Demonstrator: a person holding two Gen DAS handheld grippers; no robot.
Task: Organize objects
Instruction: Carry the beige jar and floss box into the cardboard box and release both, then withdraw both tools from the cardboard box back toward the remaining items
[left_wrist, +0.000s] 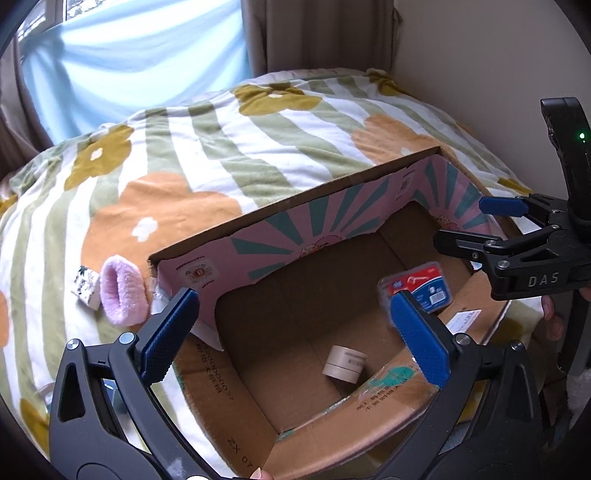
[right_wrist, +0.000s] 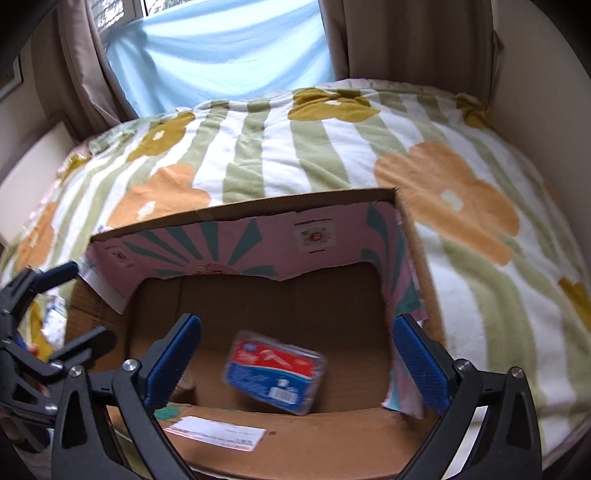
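Note:
An open cardboard box (left_wrist: 332, 206) with pink inner flaps sits on a flowered blanket; it also shows in the right wrist view (right_wrist: 258, 206). Inside lie a beige tape roll (left_wrist: 345, 363) and a blurred red-and-blue packet (left_wrist: 424, 286), seen in the right wrist view (right_wrist: 275, 373) between the fingers, free of them. My left gripper (left_wrist: 295, 332) is open and empty over the box's near edge. My right gripper (right_wrist: 299, 363) is open over the box; it shows in the left view (left_wrist: 465, 225). A pink fuzzy sock (left_wrist: 120, 291) and a small patterned box (left_wrist: 85, 290) lie left of the carton.
The blanket (right_wrist: 332, 155) covers the bed on all sides of the box. Curtains and a blue cloth (left_wrist: 129, 59) hang behind. A wall (left_wrist: 480, 55) stands at the right. A white label (right_wrist: 218, 434) is stuck on the box's near flap.

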